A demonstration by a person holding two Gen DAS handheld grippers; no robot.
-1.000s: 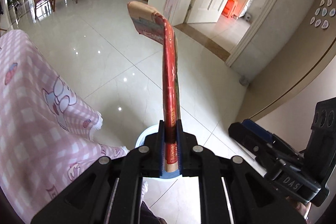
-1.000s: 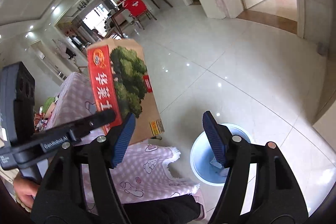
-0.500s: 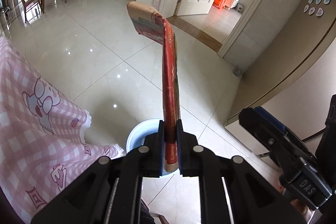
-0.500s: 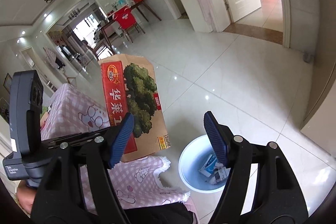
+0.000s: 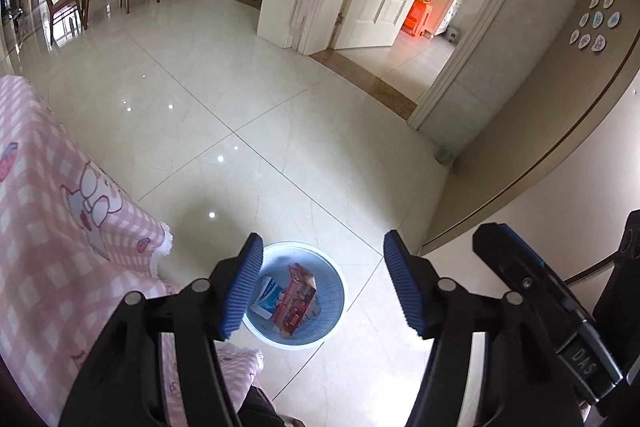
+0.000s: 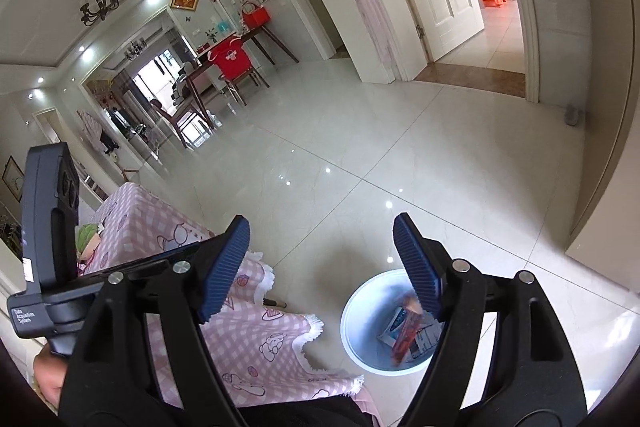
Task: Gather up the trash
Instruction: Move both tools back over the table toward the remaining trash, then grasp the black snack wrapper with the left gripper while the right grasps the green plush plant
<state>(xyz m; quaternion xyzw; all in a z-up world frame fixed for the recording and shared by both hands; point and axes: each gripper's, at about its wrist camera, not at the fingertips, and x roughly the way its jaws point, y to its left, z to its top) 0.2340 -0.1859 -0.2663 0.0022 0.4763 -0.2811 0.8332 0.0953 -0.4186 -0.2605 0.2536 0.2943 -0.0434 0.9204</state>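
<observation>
We see a glossy tiled floor (image 5: 280,115) filling most of each view. A pink checked tablecloth (image 5: 48,227) occupies the lower left. Low in the frame stands a pale blue bin (image 5: 334,311); inside it lies a red carton (image 5: 296,301) among paper scraps. The left gripper (image 5: 322,285) and right gripper (image 6: 322,267) are both spreading wider, with nothing between their blue pads.

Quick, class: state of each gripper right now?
Left gripper: jaws opening, nothing between them.
Right gripper: jaws opening, nothing between them.
</observation>
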